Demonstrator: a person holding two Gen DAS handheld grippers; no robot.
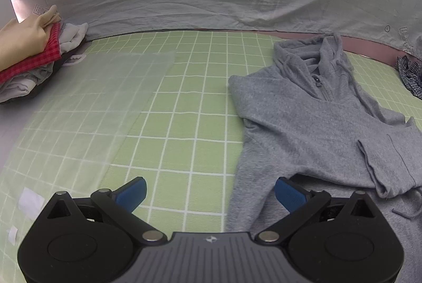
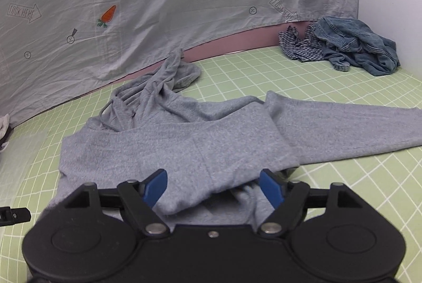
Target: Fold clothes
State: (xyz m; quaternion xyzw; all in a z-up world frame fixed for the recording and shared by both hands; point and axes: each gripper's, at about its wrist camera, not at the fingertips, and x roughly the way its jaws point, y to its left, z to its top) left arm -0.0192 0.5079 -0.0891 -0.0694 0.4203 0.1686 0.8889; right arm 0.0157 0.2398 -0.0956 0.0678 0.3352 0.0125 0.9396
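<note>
A grey zip hoodie (image 1: 316, 125) lies face up on the green checked sheet (image 1: 184, 98), hood toward the back. In the right wrist view one sleeve is folded across the hoodie (image 2: 184, 140) body and the other sleeve (image 2: 356, 130) stretches out flat to the right. My right gripper (image 2: 213, 185) is open just above the folded sleeve's cuff end; fabric lies between the blue pads (image 2: 155, 188) but they do not press on it. My left gripper (image 1: 210, 190) is open over the hoodie's left edge and holds nothing.
A stack of folded clothes (image 1: 31, 72) sits at the far left with a person's hand (image 1: 23, 40) on it. Crumpled denim (image 2: 364, 45) and a checked garment (image 2: 300, 45) lie at the back right. A grey carrot-print cloth (image 2: 158, 6) hangs behind.
</note>
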